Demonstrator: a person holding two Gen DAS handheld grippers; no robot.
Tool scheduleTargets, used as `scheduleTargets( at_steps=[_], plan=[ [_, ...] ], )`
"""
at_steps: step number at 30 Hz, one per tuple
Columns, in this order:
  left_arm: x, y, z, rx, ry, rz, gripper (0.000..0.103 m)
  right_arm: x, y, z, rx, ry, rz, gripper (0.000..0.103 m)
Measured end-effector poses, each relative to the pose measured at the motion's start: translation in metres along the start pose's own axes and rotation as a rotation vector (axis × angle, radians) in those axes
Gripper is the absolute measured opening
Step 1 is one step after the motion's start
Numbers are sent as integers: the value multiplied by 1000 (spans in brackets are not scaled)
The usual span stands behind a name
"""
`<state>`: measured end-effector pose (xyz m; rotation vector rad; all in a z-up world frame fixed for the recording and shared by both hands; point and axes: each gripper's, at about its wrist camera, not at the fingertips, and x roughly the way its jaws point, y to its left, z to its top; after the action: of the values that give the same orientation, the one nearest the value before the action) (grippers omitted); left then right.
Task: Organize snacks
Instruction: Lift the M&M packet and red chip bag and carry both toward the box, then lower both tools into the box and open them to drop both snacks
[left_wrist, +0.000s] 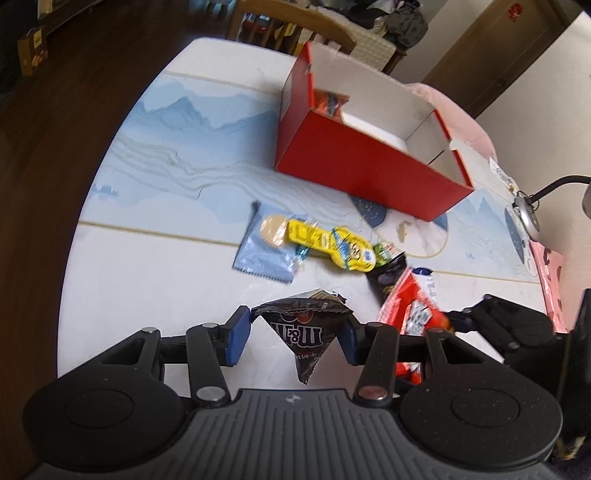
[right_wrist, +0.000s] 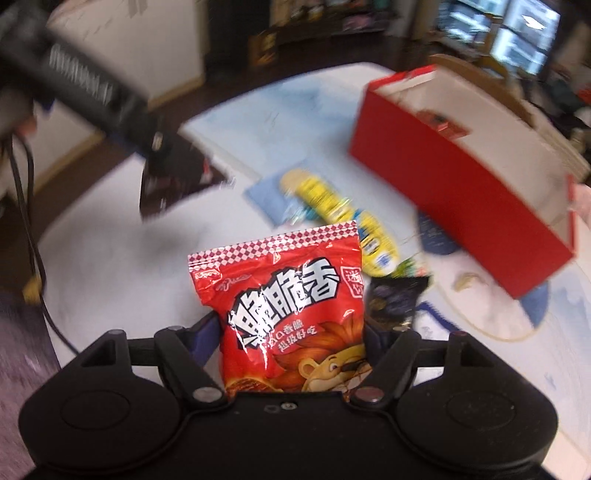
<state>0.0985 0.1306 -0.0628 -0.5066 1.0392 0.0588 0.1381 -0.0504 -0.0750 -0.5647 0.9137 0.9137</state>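
My left gripper (left_wrist: 295, 338) is shut on a brown M&M's bag (left_wrist: 303, 332), which hangs point-down above the white table (left_wrist: 147, 280). My right gripper (right_wrist: 291, 336) is shut on a red snack bag (right_wrist: 288, 295) with a lion on it, held upright off the table; the same bag (left_wrist: 410, 317) shows at the right of the left wrist view. An open red box (left_wrist: 369, 166) stands further back with one orange packet (left_wrist: 328, 103) inside. Between the grippers and the box lie a light blue packet (left_wrist: 266, 251), a yellow packet (left_wrist: 328, 243) and a black packet (left_wrist: 388, 273).
A small green sweet (left_wrist: 384, 253) lies beside the yellow packet. A black lamp arm with a metal base (left_wrist: 528, 214) and a pink item (left_wrist: 550, 280) sit at the table's right edge. A wooden chair (left_wrist: 295, 22) stands behind the box. Dark floor surrounds the table.
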Motion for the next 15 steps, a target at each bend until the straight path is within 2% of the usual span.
scheduleTargets(
  at_steps=[8, 15],
  plan=[
    [-19, -24, 26, 73, -65, -24, 49, -50, -26, 15, 258, -153, -77, 74],
    [-30, -54, 54, 141, -117, -40, 49, -71, -54, 31, 358, -225, -145, 74]
  ],
)
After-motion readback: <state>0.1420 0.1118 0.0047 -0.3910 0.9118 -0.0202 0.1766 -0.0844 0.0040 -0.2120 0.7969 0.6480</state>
